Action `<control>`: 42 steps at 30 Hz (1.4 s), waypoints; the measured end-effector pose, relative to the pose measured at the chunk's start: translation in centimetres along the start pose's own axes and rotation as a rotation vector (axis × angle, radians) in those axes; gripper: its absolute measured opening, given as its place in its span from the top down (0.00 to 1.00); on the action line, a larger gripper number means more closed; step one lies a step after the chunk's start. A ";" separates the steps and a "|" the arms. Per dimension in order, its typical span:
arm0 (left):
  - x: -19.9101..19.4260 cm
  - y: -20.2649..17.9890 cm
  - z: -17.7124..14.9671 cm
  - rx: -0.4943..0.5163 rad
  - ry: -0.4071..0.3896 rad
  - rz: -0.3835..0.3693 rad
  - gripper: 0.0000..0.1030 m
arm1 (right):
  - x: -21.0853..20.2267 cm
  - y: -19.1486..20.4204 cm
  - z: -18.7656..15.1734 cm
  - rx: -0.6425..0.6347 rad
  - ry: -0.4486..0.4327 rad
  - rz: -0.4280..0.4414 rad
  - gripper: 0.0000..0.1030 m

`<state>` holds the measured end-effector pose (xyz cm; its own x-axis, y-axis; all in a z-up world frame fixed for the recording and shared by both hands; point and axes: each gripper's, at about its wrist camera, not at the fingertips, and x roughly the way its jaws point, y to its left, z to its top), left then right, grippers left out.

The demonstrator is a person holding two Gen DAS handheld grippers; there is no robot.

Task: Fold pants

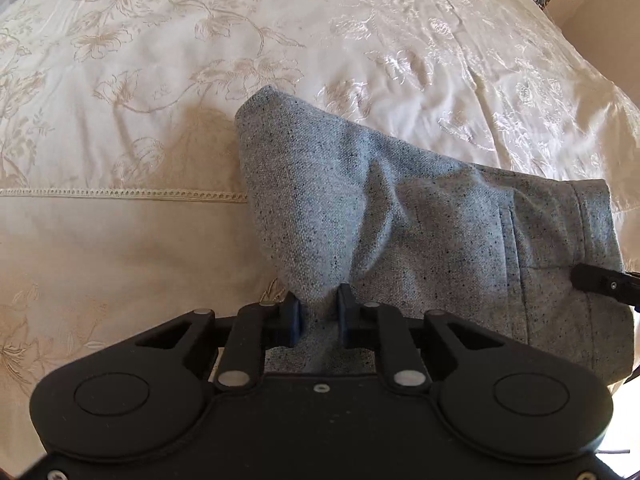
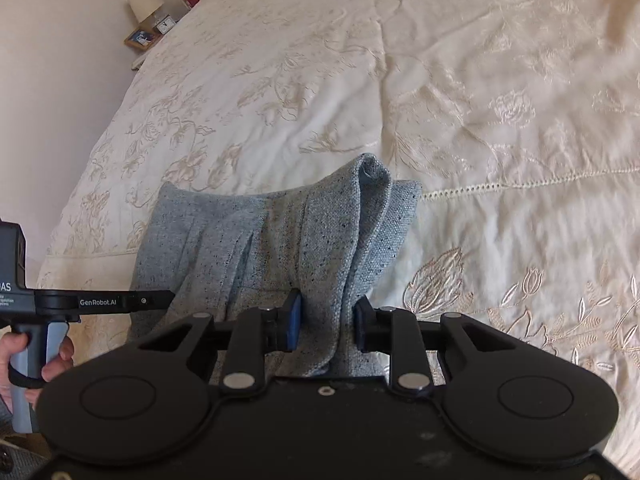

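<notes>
Speckled grey-blue pants point(image 1: 400, 208), folded, bunched, near edge pinched up.

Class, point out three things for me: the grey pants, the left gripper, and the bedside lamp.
grey pants point(image 1: 360, 200), left wrist view, on the open cloth above the fingers.
left gripper point(image 1: 319, 316), left wrist view, midway between fingertips pinching the cloth.
bedside lamp point(image 2: 145, 0), right wrist view, on the white shade.

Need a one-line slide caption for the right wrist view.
Right gripper pinches bunched grey pants above cream bedspread.
</notes>
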<state>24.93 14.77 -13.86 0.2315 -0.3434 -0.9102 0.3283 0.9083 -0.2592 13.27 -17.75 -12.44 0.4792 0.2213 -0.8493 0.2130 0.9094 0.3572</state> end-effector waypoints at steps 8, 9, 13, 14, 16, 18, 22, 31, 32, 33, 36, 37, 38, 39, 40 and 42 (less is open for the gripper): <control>-6.3 1.5 2.0 -0.070 -0.161 0.035 0.91 | -2.5 3.0 1.2 -0.096 -0.057 -0.005 0.76; -7.1 1.9 2.5 -0.073 -0.179 0.051 0.91 | -2.9 3.7 1.7 -0.114 -0.070 0.008 0.76; -10.4 5.4 4.6 -0.114 -0.231 0.113 0.91 | -2.6 6.9 5.5 -0.142 -0.098 0.087 0.76; -10.7 6.4 5.3 -0.130 -0.238 0.133 0.91 | -2.2 7.7 6.4 -0.148 -0.102 0.108 0.76; -11.3 8.9 6.6 -0.162 -0.250 0.176 0.91 | -0.6 10.2 9.0 -0.173 -0.099 0.160 0.76; -11.1 11.4 7.6 -0.193 -0.245 0.227 0.86 | 1.4 12.8 11.2 -0.194 -0.090 0.201 0.76; -7.5 16.7 8.4 -0.343 -0.136 0.477 0.75 | 7.3 17.6 14.1 -0.223 -0.051 0.240 0.71; -8.3 17.2 5.7 -0.454 -0.103 0.476 0.75 | 11.1 22.2 12.1 -0.321 -0.044 -0.028 0.64; -8.6 16.5 5.6 -0.443 -0.105 0.477 0.75 | 10.5 22.9 11.6 -0.344 -0.049 -0.027 0.64; -9.1 15.7 5.7 -0.435 -0.111 0.476 0.75 | 10.0 23.3 11.3 -0.357 -0.053 -0.021 0.64; -10.1 13.3 5.8 -0.403 -0.113 0.475 0.70 | 7.3 24.3 9.8 -0.374 -0.065 0.003 0.64; -10.4 12.5 5.7 -0.393 -0.115 0.477 0.66 | 6.7 24.3 9.5 -0.372 -0.066 0.001 0.64; -10.6 11.8 5.6 -0.385 -0.113 0.480 0.66 | 6.1 24.7 9.0 -0.370 -0.066 -0.003 0.64; -10.8 11.1 5.5 -0.379 -0.113 0.477 0.66 | 5.5 24.7 8.6 -0.366 -0.066 -0.002 0.64; -11.1 10.5 5.3 -0.379 -0.113 0.470 0.66 | 5.0 24.7 8.4 -0.359 -0.068 0.001 0.64; -11.7 9.7 4.8 -0.389 -0.114 0.451 0.66 | 3.9 24.8 7.7 -0.349 -0.074 0.002 0.64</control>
<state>29.79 26.43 -4.13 0.3736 0.0915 -0.9231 -0.1786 0.9836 0.0252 27.02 2.94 -3.89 0.5424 0.2084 -0.8139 -0.0857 0.9774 0.1931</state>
